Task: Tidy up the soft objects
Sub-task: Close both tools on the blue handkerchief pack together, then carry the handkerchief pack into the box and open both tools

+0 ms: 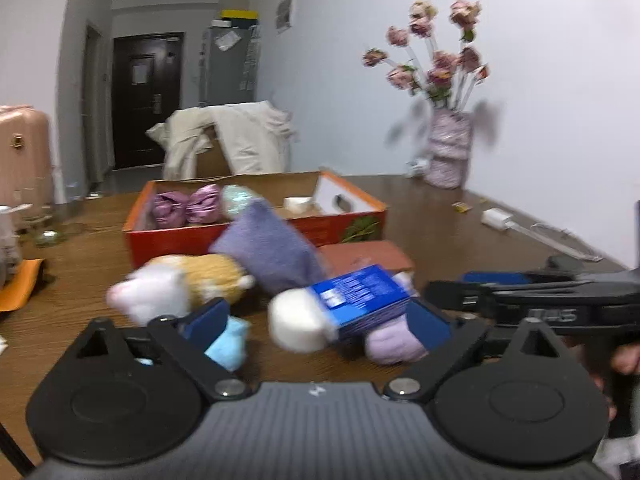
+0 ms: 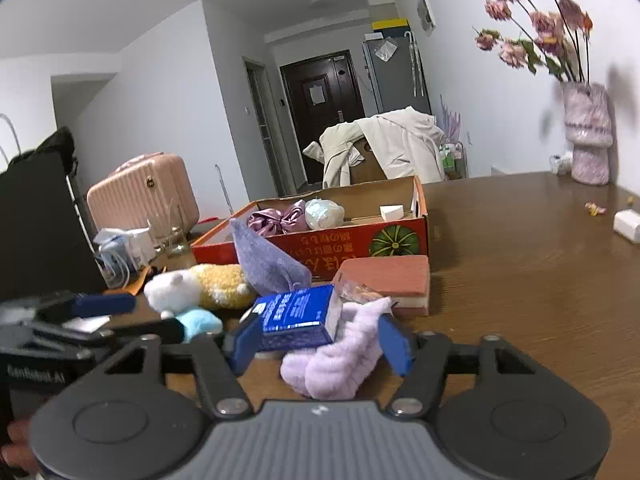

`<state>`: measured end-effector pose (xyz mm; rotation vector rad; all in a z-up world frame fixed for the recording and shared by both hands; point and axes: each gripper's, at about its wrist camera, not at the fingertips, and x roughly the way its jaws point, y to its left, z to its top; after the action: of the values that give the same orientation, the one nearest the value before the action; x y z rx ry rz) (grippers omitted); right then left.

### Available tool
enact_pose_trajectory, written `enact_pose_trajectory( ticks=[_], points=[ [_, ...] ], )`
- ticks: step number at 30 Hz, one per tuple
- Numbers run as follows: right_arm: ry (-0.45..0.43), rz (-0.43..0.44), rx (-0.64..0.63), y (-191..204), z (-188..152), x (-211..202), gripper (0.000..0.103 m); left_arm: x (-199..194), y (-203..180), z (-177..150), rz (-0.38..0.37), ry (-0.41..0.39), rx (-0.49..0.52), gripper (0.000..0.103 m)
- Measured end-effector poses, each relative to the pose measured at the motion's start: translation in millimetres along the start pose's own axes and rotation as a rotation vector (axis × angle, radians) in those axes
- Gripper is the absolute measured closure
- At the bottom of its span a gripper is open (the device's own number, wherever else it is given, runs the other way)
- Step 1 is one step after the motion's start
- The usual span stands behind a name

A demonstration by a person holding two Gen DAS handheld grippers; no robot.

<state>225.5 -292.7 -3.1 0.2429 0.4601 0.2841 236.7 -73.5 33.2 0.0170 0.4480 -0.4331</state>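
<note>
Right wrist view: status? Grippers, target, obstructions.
Right gripper open, straddling lilac fuzzy sock. Left gripper open over the pile. Blue box lies against the sock.

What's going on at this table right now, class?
A person with a gripper in each hand is tidying soft things into the orange box, which already holds a pink satin bundle. The right gripper straddles a lilac fluffy sock and a blue carton; whether its pads press yet is unclear. The left gripper stands open over the pile beside a white-and-tan plush.
</note>
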Motion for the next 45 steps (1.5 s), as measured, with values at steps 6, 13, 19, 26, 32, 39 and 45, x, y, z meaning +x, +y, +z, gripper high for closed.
enact_pose_trajectory(
  ticks=[6, 13, 19, 26, 32, 39, 45],
  points=[
    [0.021, 0.053, 0.105, -17, 10, 35, 0.065, 49, 6, 9, -0.076, 0.099, -0.111, 0.048],
    [0.053, 0.088, 0.165, -25, 6, 54, 0.078, 71, 23, 5, -0.16, 0.149, -0.252, 0.064],
    [0.022, 0.106, 0.179, -22, 6, 37, 0.081, 55, 24, 9, -0.199, 0.14, -0.247, 0.066],
    [0.017, 0.096, 0.15, -16, 2, 13, 0.081, 32, 6, 16, -0.215, 0.109, -0.179, 0.066],
    [0.042, 0.118, 0.124, -7, -8, -8, 0.081, 10, -1, 5, -0.207, 0.132, -0.161, 0.066],
    [0.114, 0.175, 0.109, 10, -37, -22, 0.076, -22, 4, -31, -0.195, 0.184, -0.215, 0.063],
    [0.152, 0.172, 0.103, 16, -48, -12, 0.077, -21, 16, -48, -0.157, 0.215, -0.26, 0.063]
  ],
)
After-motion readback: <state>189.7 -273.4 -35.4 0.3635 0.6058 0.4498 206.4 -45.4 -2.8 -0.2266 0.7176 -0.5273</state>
